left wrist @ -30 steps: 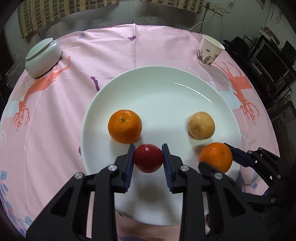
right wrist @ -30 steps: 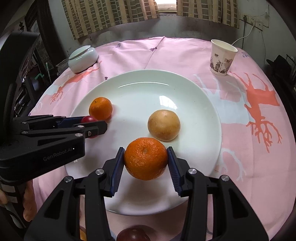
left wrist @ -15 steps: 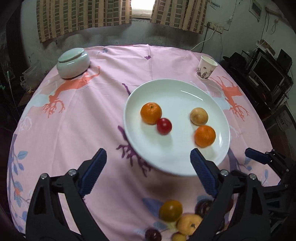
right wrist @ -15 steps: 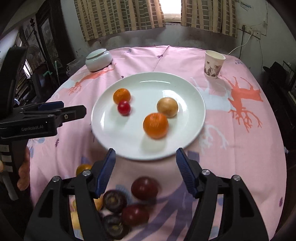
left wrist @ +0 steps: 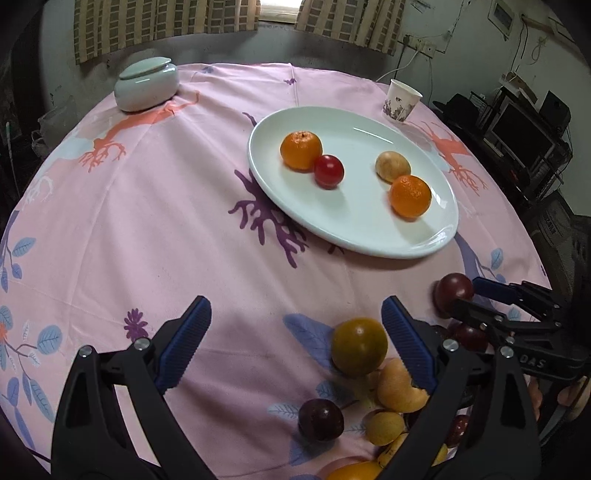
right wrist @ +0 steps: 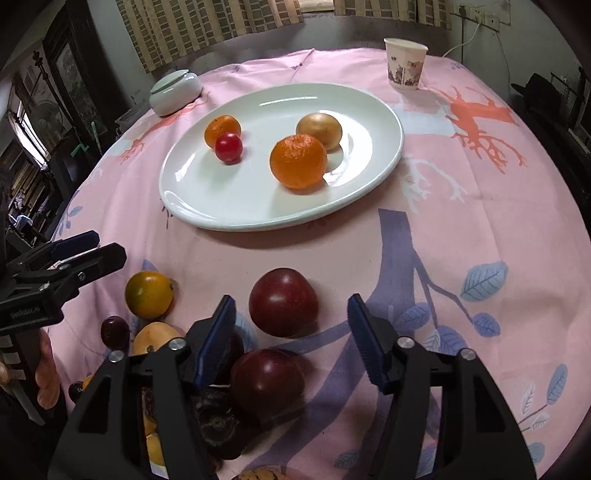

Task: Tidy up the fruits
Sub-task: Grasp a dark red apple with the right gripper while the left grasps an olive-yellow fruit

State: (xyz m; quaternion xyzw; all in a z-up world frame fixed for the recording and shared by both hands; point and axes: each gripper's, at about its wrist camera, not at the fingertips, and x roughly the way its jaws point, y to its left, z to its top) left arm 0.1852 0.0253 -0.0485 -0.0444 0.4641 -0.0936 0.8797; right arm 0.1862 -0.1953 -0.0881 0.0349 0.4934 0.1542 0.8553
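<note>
wall: grey (left wrist: 55, 74) | curtains: checked (right wrist: 207, 29) | window: daylight (left wrist: 279, 5)

Dim daylight from the far window (left wrist: 279, 4); glare streaks the plate (right wrist: 391, 155); fisheye bends and darkens edges; near fruit slightly blurred.

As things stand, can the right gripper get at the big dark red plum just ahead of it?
Probably yes. The right gripper points straight at the dark red plum, its closing jaws still clear of it, bare cloth on both sides and nothing lying across the way.
</note>
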